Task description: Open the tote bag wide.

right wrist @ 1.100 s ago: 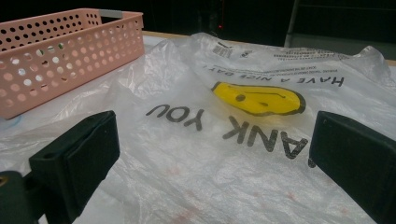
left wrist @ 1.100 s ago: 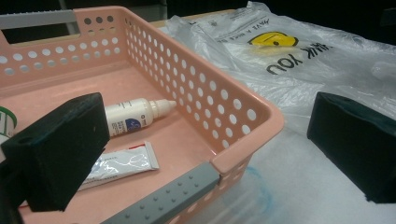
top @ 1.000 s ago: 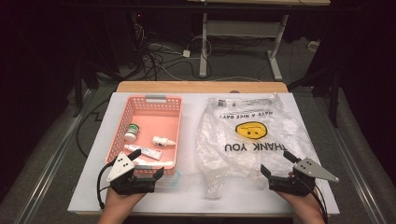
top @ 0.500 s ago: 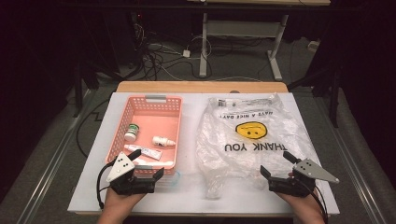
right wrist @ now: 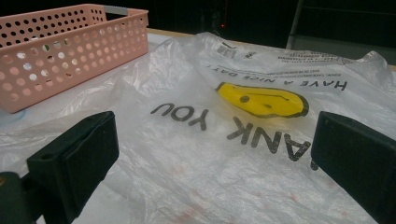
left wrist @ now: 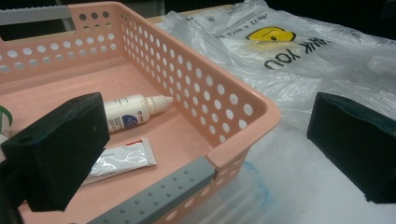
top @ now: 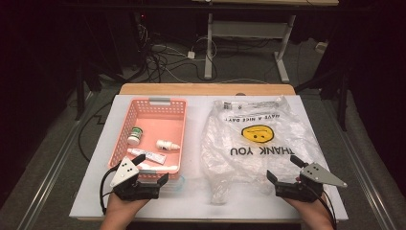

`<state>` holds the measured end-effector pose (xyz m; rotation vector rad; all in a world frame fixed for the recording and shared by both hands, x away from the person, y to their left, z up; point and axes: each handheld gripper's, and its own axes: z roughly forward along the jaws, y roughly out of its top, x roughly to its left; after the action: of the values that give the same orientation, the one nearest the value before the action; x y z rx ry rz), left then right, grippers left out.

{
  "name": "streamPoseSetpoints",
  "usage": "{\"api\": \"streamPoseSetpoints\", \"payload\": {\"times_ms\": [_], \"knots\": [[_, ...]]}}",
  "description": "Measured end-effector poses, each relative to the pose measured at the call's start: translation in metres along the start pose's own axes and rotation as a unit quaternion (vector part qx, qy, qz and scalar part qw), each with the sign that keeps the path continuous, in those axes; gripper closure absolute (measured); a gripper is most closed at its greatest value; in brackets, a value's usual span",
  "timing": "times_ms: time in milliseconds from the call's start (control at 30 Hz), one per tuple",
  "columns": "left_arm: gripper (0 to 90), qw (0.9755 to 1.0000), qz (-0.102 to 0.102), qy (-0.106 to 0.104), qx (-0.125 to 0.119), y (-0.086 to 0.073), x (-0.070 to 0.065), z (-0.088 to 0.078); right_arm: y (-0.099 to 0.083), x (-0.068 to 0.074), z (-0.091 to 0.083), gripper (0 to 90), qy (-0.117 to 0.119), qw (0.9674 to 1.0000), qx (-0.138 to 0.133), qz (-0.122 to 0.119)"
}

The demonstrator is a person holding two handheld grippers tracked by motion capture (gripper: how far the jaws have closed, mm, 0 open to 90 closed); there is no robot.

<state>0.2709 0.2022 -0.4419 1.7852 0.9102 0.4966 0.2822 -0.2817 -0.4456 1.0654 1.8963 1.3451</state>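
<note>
The plastic bag point(top: 256, 143) is lying flat beside the pink basket point(top: 155, 108) (small bottle point(top: 167, 144) and tube point(top: 146, 155) inside). I'm hovering my left gripper point(top: 143, 178) and right gripper point(top: 287, 178), both spread wide, holding nothing; next, I judge, calls for pinching the bag's near edge.

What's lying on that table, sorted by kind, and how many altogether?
Basket: 1
Plastic bag: 1
Dropper bottle: 1
Jar: 1
Tubes: 2
Total: 6
</note>
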Motion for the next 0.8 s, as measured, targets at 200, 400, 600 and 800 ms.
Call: {"api": "streamPoseSetpoints", "payload": {"times_ms": [200,400,600,800], "knots": [[0.0,1.0000,-0.007,0.001,0.004,0.003,0.000,0.002,0.001,-0.002,-0.002,2.0,-0.006,1.0000,0.005,-0.003],[0.0,1.0000,0.004,0.002,0.007,0.012,-0.002,-0.002,0.003,-0.006,-0.008,5.3,-0.017,0.9998,0.012,-0.003],[0.0,0.9997,0.000,-0.019,0.018,0.010,-0.005,-0.003,0.004,-0.014,-0.015,9.1,-0.029,0.9994,0.016,0.001],[0.0,0.9998,0.007,-0.011,0.014,0.005,-0.004,-0.003,0.003,-0.027,-0.030,16.4,-0.052,0.9984,0.020,0.015]]}}
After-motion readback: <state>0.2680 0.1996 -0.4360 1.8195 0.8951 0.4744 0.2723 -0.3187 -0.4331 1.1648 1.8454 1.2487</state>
